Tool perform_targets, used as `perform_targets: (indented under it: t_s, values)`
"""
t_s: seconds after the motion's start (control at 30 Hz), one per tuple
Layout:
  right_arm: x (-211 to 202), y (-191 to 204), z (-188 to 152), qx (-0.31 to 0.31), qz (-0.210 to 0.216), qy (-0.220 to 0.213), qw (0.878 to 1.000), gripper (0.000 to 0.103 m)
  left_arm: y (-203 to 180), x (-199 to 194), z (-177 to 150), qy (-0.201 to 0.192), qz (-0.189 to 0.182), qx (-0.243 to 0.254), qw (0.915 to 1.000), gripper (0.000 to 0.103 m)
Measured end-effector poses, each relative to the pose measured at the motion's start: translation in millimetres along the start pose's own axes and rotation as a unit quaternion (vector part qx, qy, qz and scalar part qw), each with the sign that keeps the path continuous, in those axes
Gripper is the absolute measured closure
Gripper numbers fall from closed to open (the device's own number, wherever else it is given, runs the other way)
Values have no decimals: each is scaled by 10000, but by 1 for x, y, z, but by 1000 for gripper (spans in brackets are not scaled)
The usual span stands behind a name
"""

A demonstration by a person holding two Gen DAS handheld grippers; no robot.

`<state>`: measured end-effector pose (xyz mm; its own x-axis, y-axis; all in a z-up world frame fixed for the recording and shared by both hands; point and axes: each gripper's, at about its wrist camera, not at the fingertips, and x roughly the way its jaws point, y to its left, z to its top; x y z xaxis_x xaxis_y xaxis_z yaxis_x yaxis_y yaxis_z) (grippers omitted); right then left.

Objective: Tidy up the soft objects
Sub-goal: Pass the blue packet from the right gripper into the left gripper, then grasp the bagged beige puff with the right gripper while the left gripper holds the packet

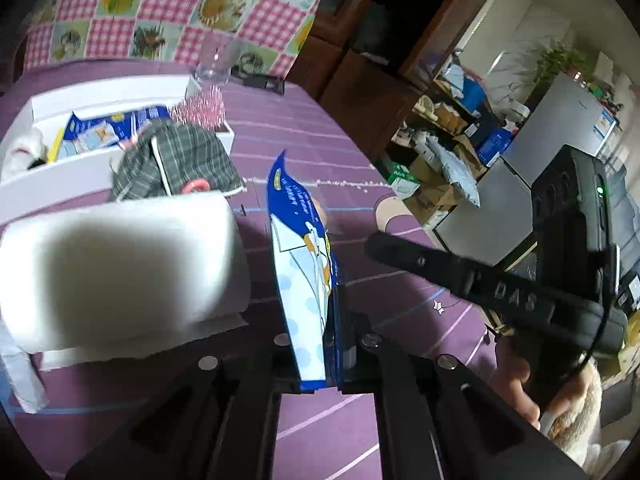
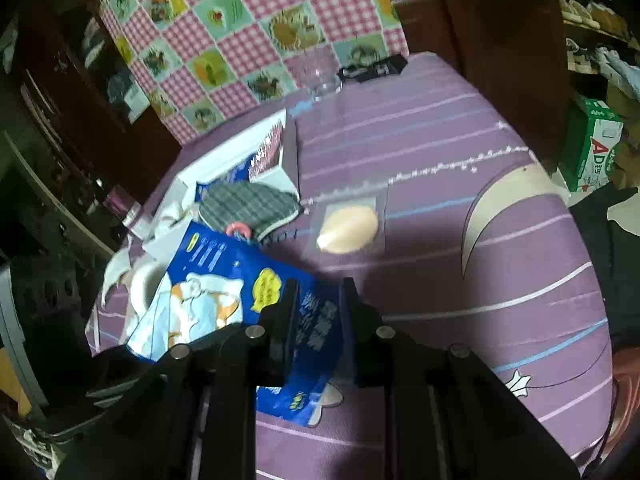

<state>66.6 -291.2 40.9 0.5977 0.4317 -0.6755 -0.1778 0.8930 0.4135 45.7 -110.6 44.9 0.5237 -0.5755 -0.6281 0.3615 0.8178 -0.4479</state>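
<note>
A: Blue packet [image 1: 308, 280] is clamped edge-on between the fingers of the left gripper [image 1: 320, 344], standing upright above the purple bedspread [image 1: 400, 208].

B: Right wrist view agrees? The right gripper [image 2: 320, 308] looks clenched on the same blue packet [image 2: 240, 300], its printed face turned left and a lower corner hanging toward the near edge of the bedspread [image 2: 460, 152].

A: Yes, both grippers grasp it. Just left of it, close to the lens, a white foam roll [image 1: 120, 264] lies on the spread.

B: Further in, a tan pad in a clear sleeve [image 2: 348, 228] lies flat mid-bedspread, apart from the rest.

A: Beyond the roll, a grey plaid cloth [image 1: 176, 160] drapes over the rim of the white box [image 1: 100, 94]; a second blue packet [image 1: 104, 130] lies inside.

B: At the far edge: a clear glass [image 2: 322, 72], beside a dark object too blurred to identify.
</note>
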Motion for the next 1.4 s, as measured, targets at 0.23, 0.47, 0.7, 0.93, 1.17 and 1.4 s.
perform_targets:
  t_s: [0.23,0.47,0.7,0.93,1.17,1.4]
  values:
    - [-10,3,2,-11,156,-282,9995,81,1,-20,4,-375,288,310,9984,100]
    - [2,10,11,-119,-137,-238,9996,51,-6,-36,10,-857,377,617,9937,100]
    - [33,14,43,-7,-606,468,9971,51,13,-54,24,-1335,546,456,9885,100]
    - [74,12,62,-224,-1139,831,9898,51,31,-59,34,-1591,272,74,9869,100]
    - [97,0,48,-463,-1320,705,9877,38,44,-50,36,-1499,378,-215,9877,100]
    - [109,18,39,-1269,-1792,769,9726,30,46,-52,36,-1612,541,-203,9852,100]
